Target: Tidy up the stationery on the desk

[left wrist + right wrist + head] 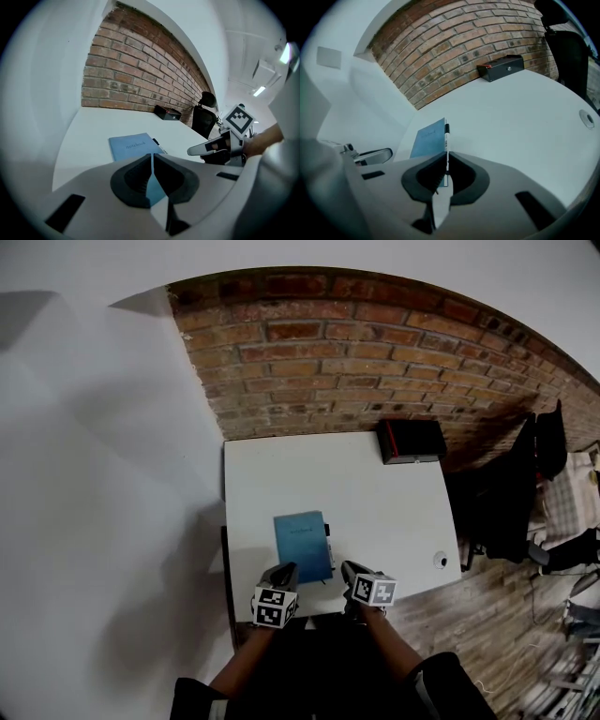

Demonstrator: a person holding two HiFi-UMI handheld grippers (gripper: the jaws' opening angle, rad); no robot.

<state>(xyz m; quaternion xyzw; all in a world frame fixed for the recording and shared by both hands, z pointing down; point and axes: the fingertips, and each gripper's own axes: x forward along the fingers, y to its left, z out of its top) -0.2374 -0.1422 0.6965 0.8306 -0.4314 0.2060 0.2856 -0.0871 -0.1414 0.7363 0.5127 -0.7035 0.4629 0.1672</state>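
A blue notebook [302, 546] lies on the white desk [375, 493] near its front edge. Along the notebook's right side rests a white pen with a black cap [328, 546]. My left gripper [286, 570] hovers at the notebook's near left corner, jaws shut and empty. My right gripper [349, 568] sits just right of the pen's near end, jaws shut together. In the left gripper view the notebook [131, 143] and pen [157, 142] lie beyond the closed left gripper [153, 157]. In the right gripper view the pen [446, 138] lines up just beyond the right gripper [446, 156].
A black box with a red edge [411, 440] stands at the desk's far right corner against the brick wall [356, 352]. A round cable hole [441, 560] is near the desk's right edge. A black chair [506, 493] stands to the right of the desk.
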